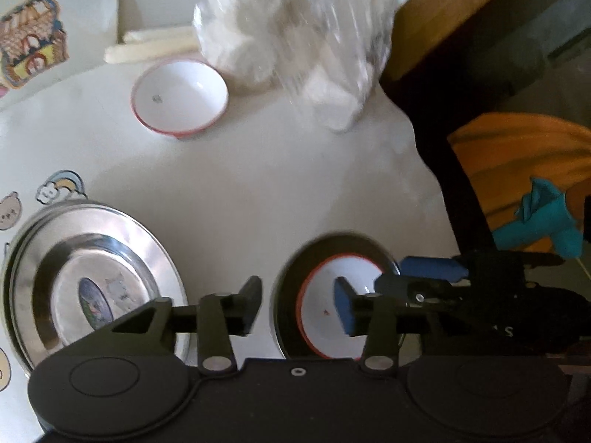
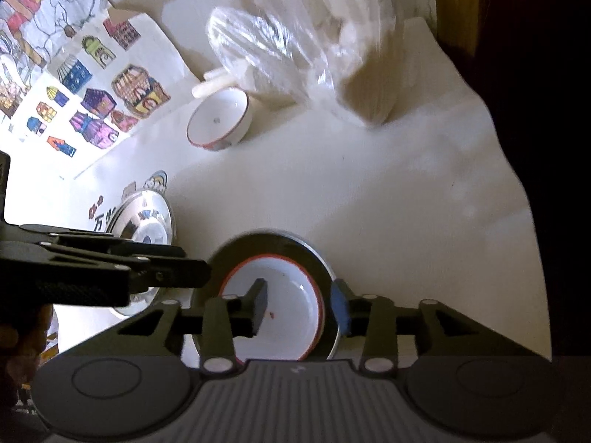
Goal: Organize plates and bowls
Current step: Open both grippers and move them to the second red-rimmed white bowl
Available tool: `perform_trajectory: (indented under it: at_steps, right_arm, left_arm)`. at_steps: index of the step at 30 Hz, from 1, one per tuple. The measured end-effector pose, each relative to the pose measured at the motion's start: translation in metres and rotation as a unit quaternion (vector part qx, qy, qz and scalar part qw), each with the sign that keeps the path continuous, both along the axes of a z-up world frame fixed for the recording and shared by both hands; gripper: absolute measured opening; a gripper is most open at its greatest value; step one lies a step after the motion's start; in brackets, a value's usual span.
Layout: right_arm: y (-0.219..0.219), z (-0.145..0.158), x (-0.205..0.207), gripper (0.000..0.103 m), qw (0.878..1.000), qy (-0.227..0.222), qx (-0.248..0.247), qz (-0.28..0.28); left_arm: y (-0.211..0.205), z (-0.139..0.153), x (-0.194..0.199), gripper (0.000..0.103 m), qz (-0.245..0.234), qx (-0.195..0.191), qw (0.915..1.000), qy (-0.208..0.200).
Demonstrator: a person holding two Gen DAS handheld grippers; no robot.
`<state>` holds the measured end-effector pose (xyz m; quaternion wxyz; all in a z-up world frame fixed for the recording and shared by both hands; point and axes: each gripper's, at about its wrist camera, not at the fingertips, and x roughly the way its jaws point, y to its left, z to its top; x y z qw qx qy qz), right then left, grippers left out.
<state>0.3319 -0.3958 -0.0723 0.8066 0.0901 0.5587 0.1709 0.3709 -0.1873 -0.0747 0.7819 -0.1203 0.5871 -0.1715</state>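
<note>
A white bowl with a red rim (image 1: 321,317) sits inside a dark plate (image 1: 332,245) near the table's front edge. My left gripper (image 1: 297,306) is open and straddles their left rims, one finger outside the plate and the blue pad inside the bowl. My right gripper (image 2: 299,306) is open too. It straddles the right rim of the same bowl (image 2: 288,291), with the dark plate (image 2: 266,247) beneath. Neither pair of pads presses on anything. A second red-rimmed bowl (image 1: 180,98) stands farther back. Stacked steel plates (image 1: 74,243) lie at the left.
A clear plastic bag of white items (image 1: 295,37) stands at the back beside pale candles (image 1: 147,50). Stickers cover the table's left side (image 2: 92,103). The table's edge (image 1: 424,155) runs down the right, with orange cloth (image 1: 517,155) beyond. A wooden board (image 1: 443,11) lies back right.
</note>
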Motion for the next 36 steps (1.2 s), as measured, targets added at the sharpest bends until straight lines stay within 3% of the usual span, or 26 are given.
perform_trajectory:
  at_steps: [3, 4, 6, 9, 11, 16, 25, 33, 36]
  right_arm:
    - [0.0, 0.008, 0.002, 0.054, 1.0, -0.011, 0.003, -0.009]
    - [0.0, 0.01, 0.004, 0.057, 1.0, -0.015, 0.003, -0.013]
    - [0.002, 0.012, 0.006, 0.064, 1.0, -0.022, 0.001, -0.019]
    - [0.006, 0.015, 0.011, 0.075, 0.999, -0.03, 0.001, -0.023]
    - [0.011, 0.015, 0.013, 0.087, 0.999, -0.036, 0.0, -0.022]
    - [0.025, 0.013, 0.019, 0.102, 0.998, -0.052, -0.007, -0.025]
    - [0.044, 0.003, 0.049, 0.103, 0.997, -0.061, -0.015, -0.05]
    - [0.059, -0.011, 0.089, 0.103, 0.997, -0.048, -0.002, -0.069]
    - [0.06, -0.019, 0.102, 0.102, 0.995, -0.032, 0.03, -0.086]
  left_arm:
    - [0.014, 0.006, 0.002, 0.078, 0.023, -0.006, 0.9996, -0.013]
    - [0.018, 0.007, 0.003, 0.091, 0.031, -0.007, 0.9993, -0.018]
    - [0.027, 0.008, 0.007, 0.102, 0.048, -0.002, 0.9984, -0.03]
    - [0.042, 0.006, 0.012, 0.102, 0.07, 0.006, 0.9971, -0.03]
    - [0.053, 0.004, 0.016, 0.102, 0.088, 0.01, 0.9958, -0.026]
    - [0.079, 0.0, 0.024, 0.102, 0.129, 0.017, 0.9908, -0.038]
    - [0.108, -0.007, 0.059, 0.102, 0.153, 0.042, 0.985, -0.069]
    - [0.115, -0.03, 0.106, 0.102, 0.126, 0.067, 0.9874, -0.068]
    - [0.115, -0.039, 0.123, 0.102, 0.109, 0.078, 0.9889, -0.063]
